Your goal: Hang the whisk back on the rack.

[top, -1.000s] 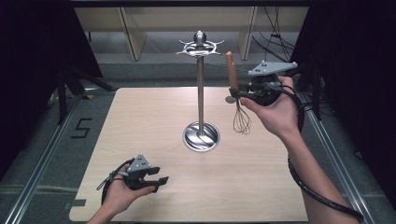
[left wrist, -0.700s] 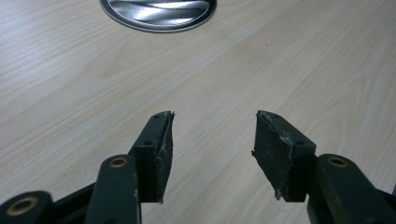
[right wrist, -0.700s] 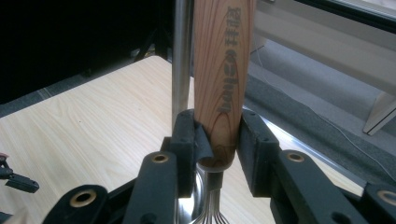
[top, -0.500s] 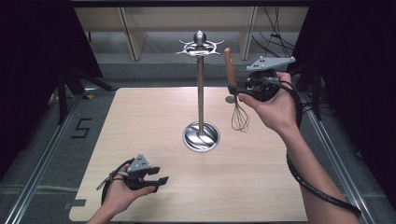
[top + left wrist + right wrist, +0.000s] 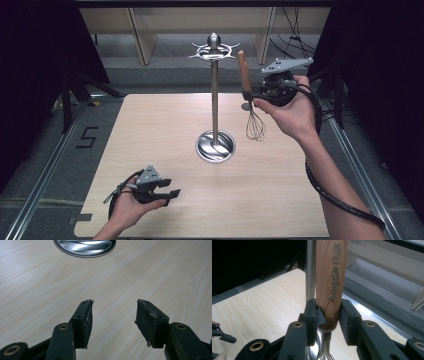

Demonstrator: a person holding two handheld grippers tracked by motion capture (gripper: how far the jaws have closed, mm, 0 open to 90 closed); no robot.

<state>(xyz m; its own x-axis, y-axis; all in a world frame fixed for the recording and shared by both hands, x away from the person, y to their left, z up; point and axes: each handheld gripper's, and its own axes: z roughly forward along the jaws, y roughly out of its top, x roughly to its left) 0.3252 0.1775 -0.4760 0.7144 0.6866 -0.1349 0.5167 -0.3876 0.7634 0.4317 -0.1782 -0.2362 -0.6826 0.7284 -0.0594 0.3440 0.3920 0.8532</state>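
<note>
Whisk (image 5: 248, 95) clamped in right tool (image 5: 250, 94)

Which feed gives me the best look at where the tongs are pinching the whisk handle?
The right gripper view: the right tongs clamp the low end of the whisk handle, just above the wires. The high view shows the whole whisk hanging upright beside the stand, but the pinch is small there. The left gripper view faces bare table.

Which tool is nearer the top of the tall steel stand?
The right tool, raised beside the steel stand's top, holding the wooden-handled whisk. The left tool rests low near the table's front edge.
</note>
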